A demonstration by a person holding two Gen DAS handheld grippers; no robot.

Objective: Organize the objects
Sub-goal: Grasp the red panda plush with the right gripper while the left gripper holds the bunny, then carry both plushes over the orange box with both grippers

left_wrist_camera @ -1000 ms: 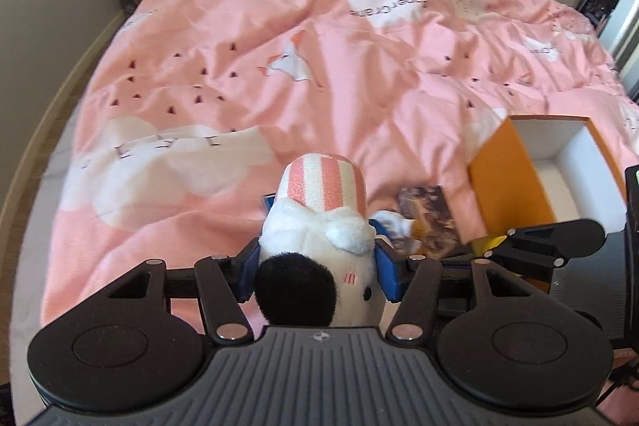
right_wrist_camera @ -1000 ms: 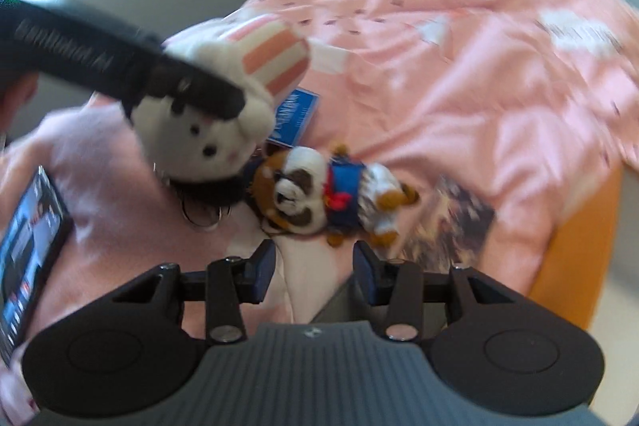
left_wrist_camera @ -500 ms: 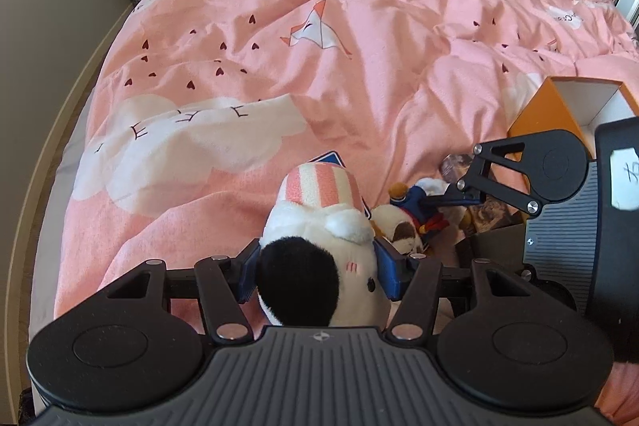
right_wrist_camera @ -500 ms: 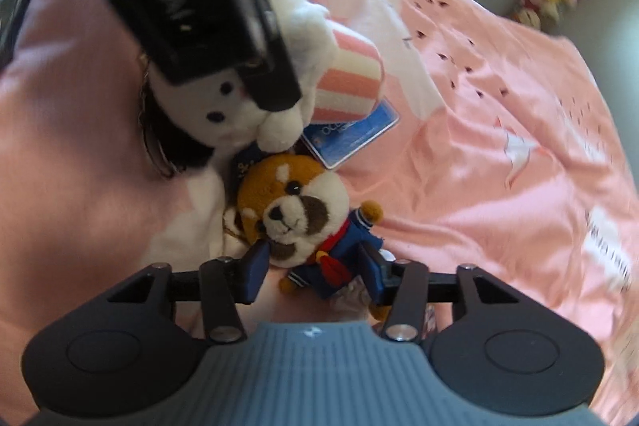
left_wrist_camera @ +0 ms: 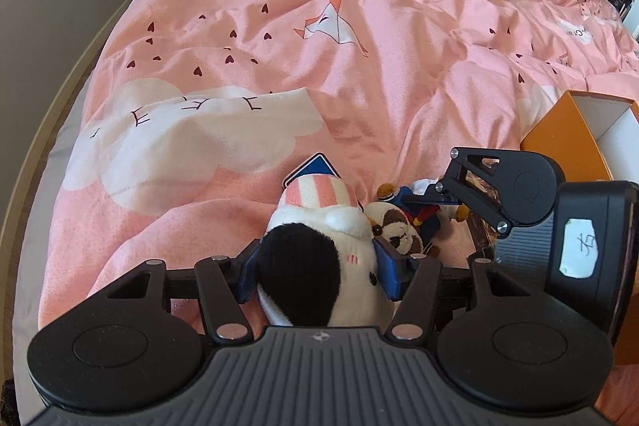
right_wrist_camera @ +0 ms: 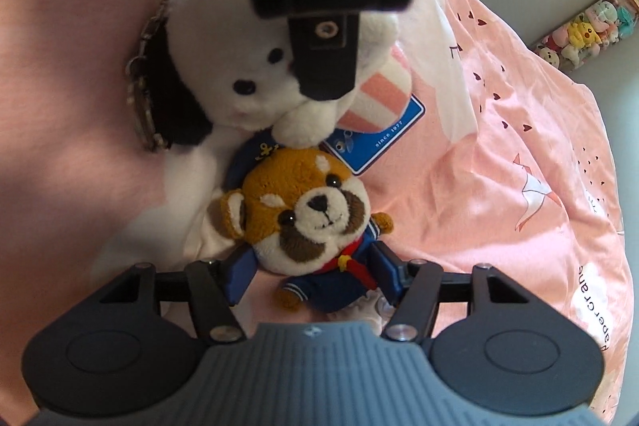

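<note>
Left wrist view: the left gripper (left_wrist_camera: 317,272) is clamped on the white plush dog (left_wrist_camera: 319,266), its blue pads pressed into the head on both sides. The dog's striped body hangs just over the pink duvet (left_wrist_camera: 279,46). Beside it, the right gripper (right_wrist_camera: 313,276) has its jaws opening around the red panda plush (right_wrist_camera: 303,214), which lies on the duvet between them, pads not pressing. A blue tag (right_wrist_camera: 379,130) lies under the dog. An orange box (left_wrist_camera: 567,138) sits to the right.
</note>
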